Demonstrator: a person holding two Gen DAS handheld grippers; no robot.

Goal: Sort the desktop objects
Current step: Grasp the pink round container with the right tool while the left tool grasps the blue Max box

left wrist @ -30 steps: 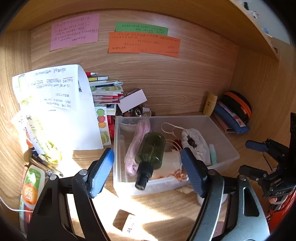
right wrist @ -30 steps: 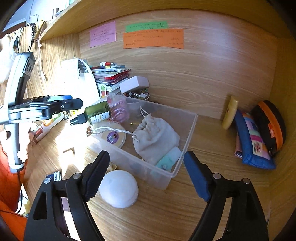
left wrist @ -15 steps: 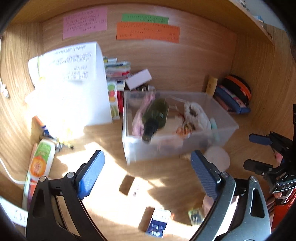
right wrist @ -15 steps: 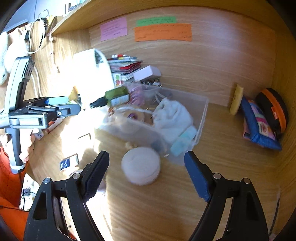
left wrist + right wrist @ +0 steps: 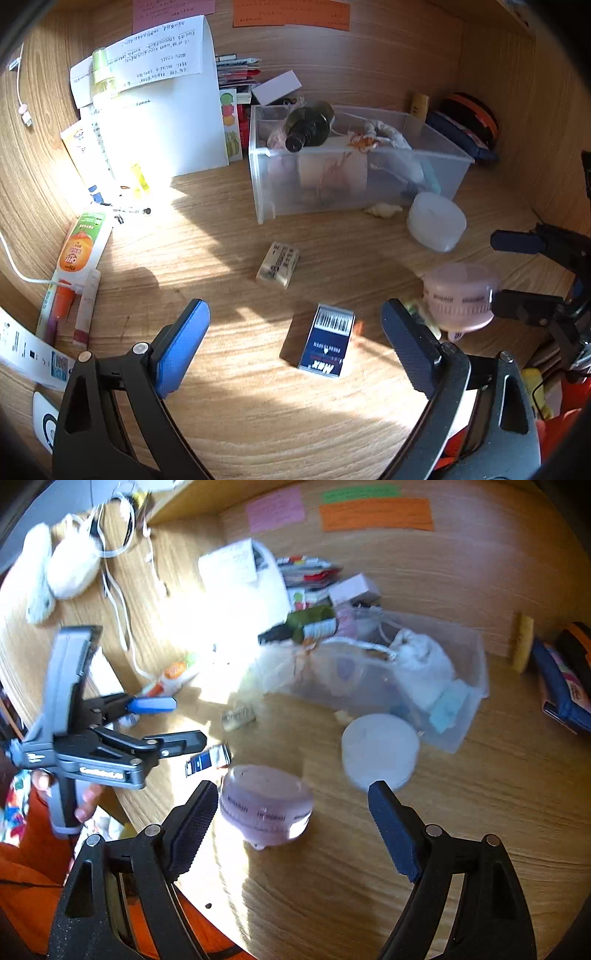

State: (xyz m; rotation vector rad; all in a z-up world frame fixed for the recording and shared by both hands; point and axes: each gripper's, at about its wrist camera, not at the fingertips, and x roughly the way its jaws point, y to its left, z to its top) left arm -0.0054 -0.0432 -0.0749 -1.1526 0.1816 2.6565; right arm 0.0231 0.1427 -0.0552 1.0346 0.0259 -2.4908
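Both sets of jaws stand wide and released, gripping nothing: the left gripper (image 5: 293, 343) hangs over a small dark-blue box (image 5: 327, 345), the right gripper (image 5: 291, 825) over a pink round container (image 5: 266, 806), neither touched. On the wooden worktop (image 5: 258, 424), the clear plastic bin (image 5: 354, 184) at the back holds a dark green bottle (image 5: 308, 125) lying across its rim, a white drawstring pouch (image 5: 421, 661) and a pale blue item; other contents are unclear. A white round container (image 5: 436, 221) sits just in front of the bin. The pink container carries a band of print too blurred to read. At the left lies a tube (image 5: 79, 251) marked "OFF". The blue box shows a barcode and "Max". A wrapped eraser (image 5: 277, 264) lies between box and bin, its print illegible.
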